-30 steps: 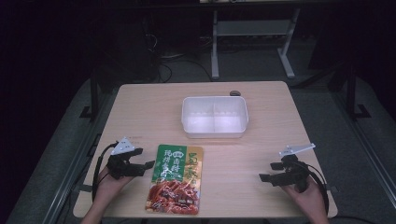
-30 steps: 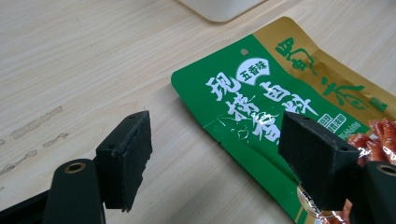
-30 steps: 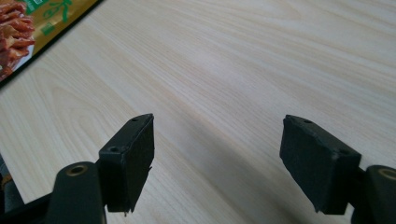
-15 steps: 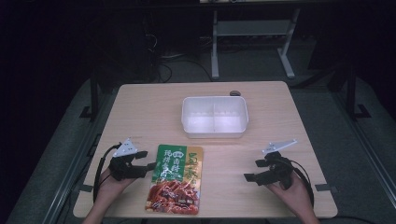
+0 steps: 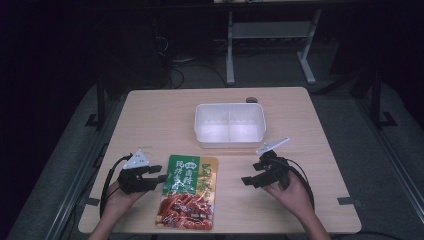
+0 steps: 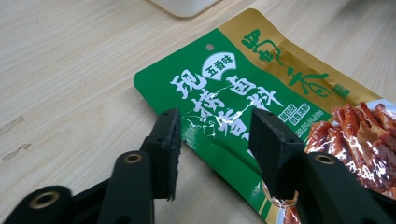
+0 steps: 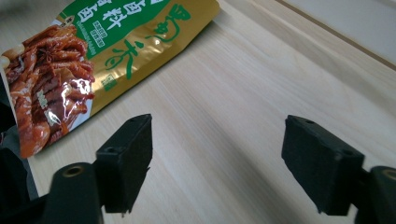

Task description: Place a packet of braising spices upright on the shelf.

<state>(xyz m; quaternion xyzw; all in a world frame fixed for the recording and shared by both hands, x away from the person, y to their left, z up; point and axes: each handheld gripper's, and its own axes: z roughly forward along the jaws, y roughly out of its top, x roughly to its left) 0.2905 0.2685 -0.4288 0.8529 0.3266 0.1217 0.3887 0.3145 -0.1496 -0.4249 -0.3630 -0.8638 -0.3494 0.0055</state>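
wood table point(image 5: 165, 120) | green-gold snack pouch point(image 5: 189, 190), lying flat | left tool point(image 5: 159, 177) closing astride pouch edge | right tool point(image 5: 248, 180) wide

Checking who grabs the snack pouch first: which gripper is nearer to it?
Left. The left gripper straddles the pouch at its green edge; the right gripper stands apart over bare table.

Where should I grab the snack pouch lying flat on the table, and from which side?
Take the snack pouch by its green left edge, coming in from the left, low along the table. It lies flat, so only a thin rim is likely grippable. The left claw already straddles that edge, its jaws having just been closing.
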